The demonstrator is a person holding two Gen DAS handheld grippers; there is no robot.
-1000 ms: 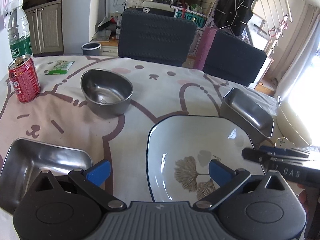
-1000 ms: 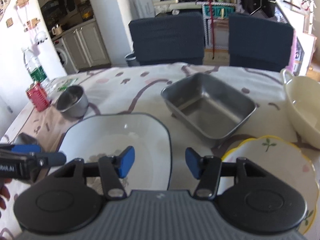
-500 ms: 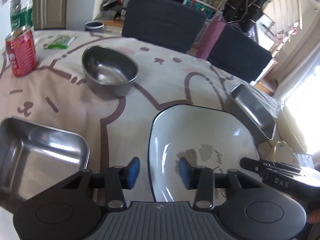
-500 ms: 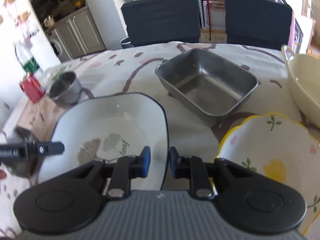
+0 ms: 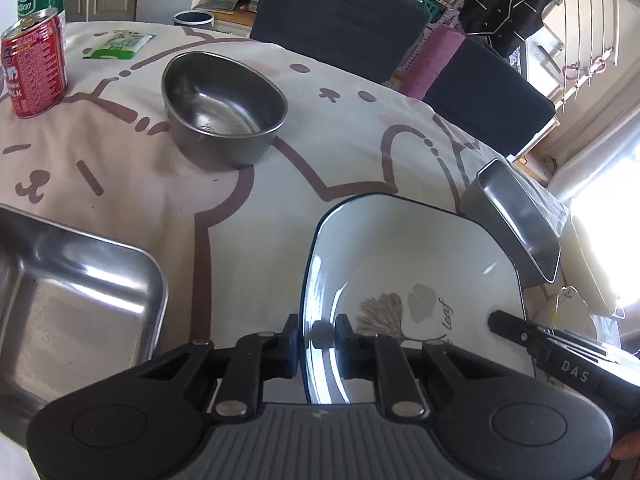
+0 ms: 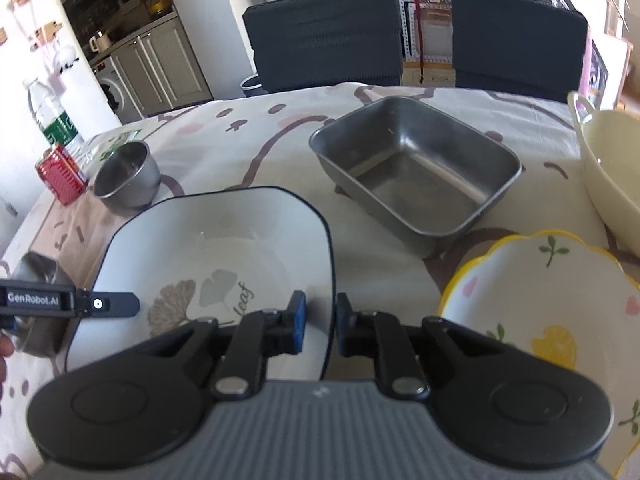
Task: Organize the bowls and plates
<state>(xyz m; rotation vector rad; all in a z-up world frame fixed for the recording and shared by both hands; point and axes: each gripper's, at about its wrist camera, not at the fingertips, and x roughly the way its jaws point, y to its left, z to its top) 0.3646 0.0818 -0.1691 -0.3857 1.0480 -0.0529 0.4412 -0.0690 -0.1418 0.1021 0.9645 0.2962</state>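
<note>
The left wrist view shows a rectangular steel tray (image 5: 72, 292) at the near left, which the right wrist view shows only as a small dark corner. The right wrist view alone shows clearly the yellow-rimmed flower plate (image 6: 536, 312) and the cream bowl with a handle (image 6: 612, 168) on the right side of the tablecloth (image 6: 280, 152).

The square white plate (image 5: 412, 276) lies in the middle of the table, between the two grippers. It has a thin dark rim, a brown ginkgo leaf print and the word "leaf" inside. The left gripper (image 5: 318, 338) is clenched on its left edge, with the rim between the two pads. The right gripper (image 6: 321, 322) is clenched on its right edge in the same way. It cannot be told whether the plate touches the cloth.

There are two rectangular steel trays; the second steel tray (image 6: 416, 176) stands beyond the plate. There is one round steel bowl (image 5: 224, 104), one red drink can (image 5: 32, 68) and one water bottle (image 6: 52, 116) at the far left. Two dark chairs (image 6: 324, 36) stand behind the table.
</note>
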